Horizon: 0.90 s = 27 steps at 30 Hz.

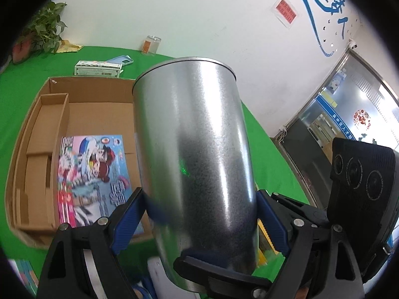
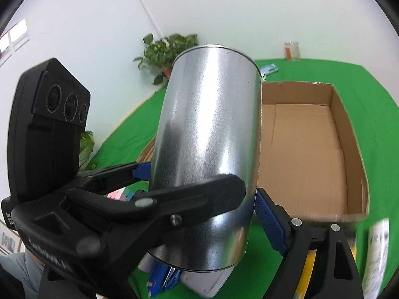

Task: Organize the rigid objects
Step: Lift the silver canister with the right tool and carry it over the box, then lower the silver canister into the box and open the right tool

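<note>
Broadly, I logged the green table [image 1: 22,92] first, as the largest item, its cloth filling the ground of both wrist views. On it lay the open cardboard box [image 1: 92,112], shallow and wide, with a folded cardboard insert along its left wall as seen from the left wrist. Flat on the box floor sat a colourful picture book [image 1: 92,174], near the left edge of my metal can [image 1: 197,154]. The can itself was a plain silver cylinder, held tilted above the near edge of the box and clear of the table, its rimmed end pointing away from both cameras. My left gripper [image 1: 199,214] was clamped on the can's lower body, blue pads pressed to either side. My right gripper [image 2: 202,199] gripped the same can, one blue pad visible against its right flank; the other finger I could not make out behind the left tool's black arm crossing in front. Beyond the box I noted a potted plant [image 2: 167,49], a small white carton [image 1: 97,69], a blue phone case [image 1: 119,61] and a glass jar [image 1: 150,44] by the wall.
</note>
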{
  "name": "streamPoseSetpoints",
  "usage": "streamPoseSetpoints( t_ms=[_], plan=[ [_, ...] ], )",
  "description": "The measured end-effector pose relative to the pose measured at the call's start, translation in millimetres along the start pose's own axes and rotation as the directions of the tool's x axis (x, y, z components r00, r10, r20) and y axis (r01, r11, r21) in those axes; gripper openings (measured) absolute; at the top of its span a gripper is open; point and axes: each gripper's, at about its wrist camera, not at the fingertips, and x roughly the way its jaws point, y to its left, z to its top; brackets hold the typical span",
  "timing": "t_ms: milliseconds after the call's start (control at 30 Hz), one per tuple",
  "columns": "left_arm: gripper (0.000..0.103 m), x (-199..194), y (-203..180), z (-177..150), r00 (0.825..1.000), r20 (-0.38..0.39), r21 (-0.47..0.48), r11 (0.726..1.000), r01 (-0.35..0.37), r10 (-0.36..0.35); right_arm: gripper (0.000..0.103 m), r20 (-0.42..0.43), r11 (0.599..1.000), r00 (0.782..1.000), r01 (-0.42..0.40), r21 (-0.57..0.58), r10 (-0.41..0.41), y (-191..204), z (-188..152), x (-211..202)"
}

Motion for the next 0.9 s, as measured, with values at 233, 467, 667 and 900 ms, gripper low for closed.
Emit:
streamPoseSetpoints(
  t_ms=[233, 467, 667, 900],
  plan=[
    [0.087, 41, 25, 23, 0.996, -0.087, -0.053, 0.999, 0.009, -0.013, 0.084, -0.110, 1.000, 0.994, 0.015, 0.026, -0.012, -28, 43, 45],
    [0.087, 86, 45, 12, 0.977, -0.211, -0.098, 0.995, 0.017, -0.037, 0.084, -0.215, 0.995, 0.976, 0.050, 0.088, -0.030, -57, 31, 84],
    [0.087, 105, 53, -1, 0.962, -0.271, -0.138, 0.990, 0.008, -0.046, 0.084, -0.284, 0.988, 0.958, 0.076, 0.137, -0.034, -76, 23, 109],
    [0.087, 120, 64, -6, 0.939, -0.337, -0.202, 0.979, -0.008, -0.062, 0.084, -0.321, 0.981, 0.947, 0.077, 0.178, -0.016, -87, 17, 127]
  ],
)
